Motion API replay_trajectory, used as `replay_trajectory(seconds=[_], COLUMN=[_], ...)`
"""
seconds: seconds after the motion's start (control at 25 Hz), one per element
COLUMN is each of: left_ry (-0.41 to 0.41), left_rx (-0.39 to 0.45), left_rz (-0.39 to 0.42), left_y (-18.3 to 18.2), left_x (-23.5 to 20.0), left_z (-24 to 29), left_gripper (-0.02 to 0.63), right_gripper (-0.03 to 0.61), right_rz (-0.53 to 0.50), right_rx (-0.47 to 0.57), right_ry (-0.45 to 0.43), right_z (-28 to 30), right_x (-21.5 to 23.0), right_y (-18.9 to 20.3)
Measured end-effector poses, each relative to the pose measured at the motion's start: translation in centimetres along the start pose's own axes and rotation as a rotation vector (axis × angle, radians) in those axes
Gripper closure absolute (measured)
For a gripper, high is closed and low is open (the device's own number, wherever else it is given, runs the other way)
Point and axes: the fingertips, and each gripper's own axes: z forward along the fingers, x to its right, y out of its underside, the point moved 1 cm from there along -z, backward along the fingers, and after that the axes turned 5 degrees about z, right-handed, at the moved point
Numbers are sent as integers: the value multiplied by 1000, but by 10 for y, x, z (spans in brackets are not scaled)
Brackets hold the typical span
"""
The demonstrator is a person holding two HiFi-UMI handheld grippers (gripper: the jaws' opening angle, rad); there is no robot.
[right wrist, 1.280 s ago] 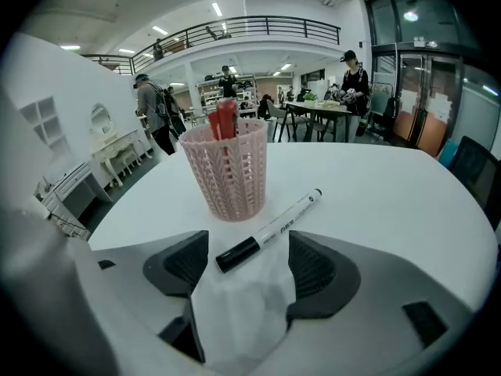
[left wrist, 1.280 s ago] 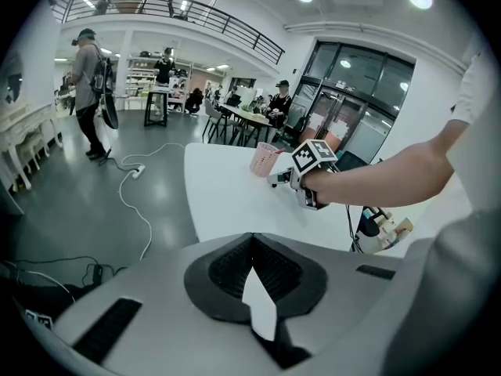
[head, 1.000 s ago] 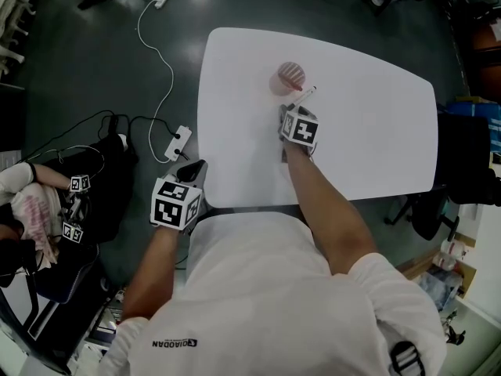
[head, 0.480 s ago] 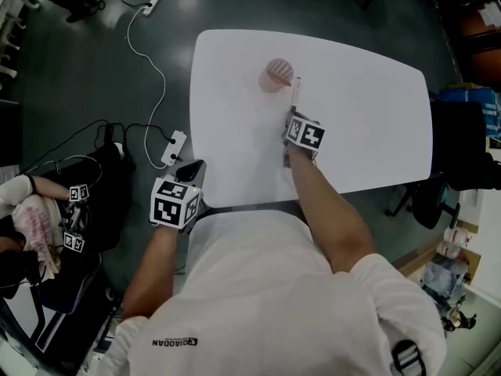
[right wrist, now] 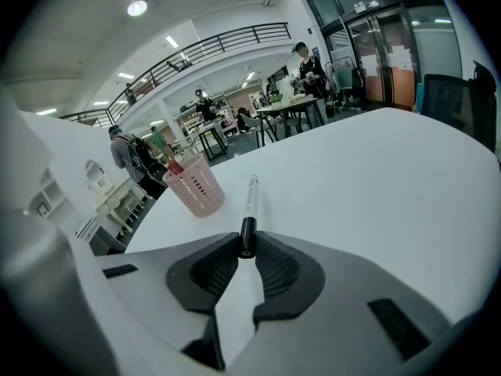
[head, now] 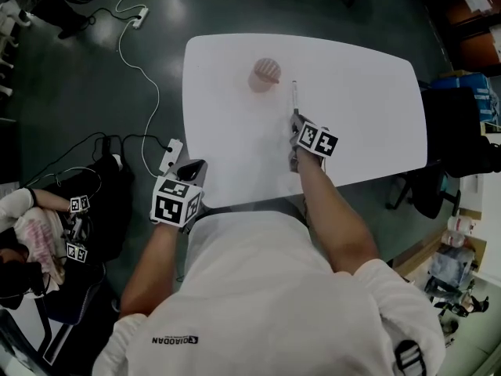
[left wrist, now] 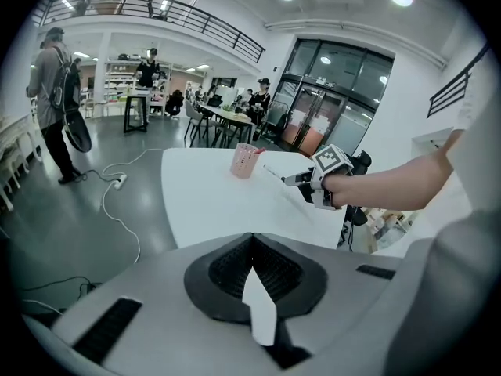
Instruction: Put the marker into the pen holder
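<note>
The pen holder (head: 264, 74) stands near the bench's (head: 376, 116) far edge. The left gripper (left wrist: 252, 245) is closed and empty off the near left corner. The right gripper (right wrist: 247, 245), its jaws just closing, pinches only the marker's (right wrist: 250, 198) dark end. Held so, the marker could pivot, slip, or tip the holder.

Head view steeply down — gripper views low across table (left wrist: 203, 202); all share pen holder (right wrist: 196, 190).

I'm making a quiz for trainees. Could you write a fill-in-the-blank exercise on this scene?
The right gripper clamps the marker by its ___ end.
The pen holder is ___ in colour.
The left gripper holds ___.
In the right gripper view, the pen holder stands ___ of the marker.
Missing words: black; pink; nothing; left.
The right gripper's jaws have just been closing onto the marker.
</note>
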Motion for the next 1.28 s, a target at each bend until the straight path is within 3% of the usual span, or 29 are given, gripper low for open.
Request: replay_trajectory(seconds=[0.36,0.68,1.04,1.28], left_ry=[44,40,17,3], left_rx=[13,30,48,60], left_rz=[56,63,36,7], left_y=[-9,-8,-4,-3], left_x=[23,28,26,21], left_z=[3,0,-8,-10], left_gripper=[588,588,588,588], right_gripper=[494,494,494,494], right_rz=[18,4,-161,-193], right_rx=[101,177,90,28], right_ry=[-74,-206,-259,-248], right_z=[-44,-73,-57,-43], right_x=[-13,-61,-114,-124], right_y=[-25,-58,-66,-60])
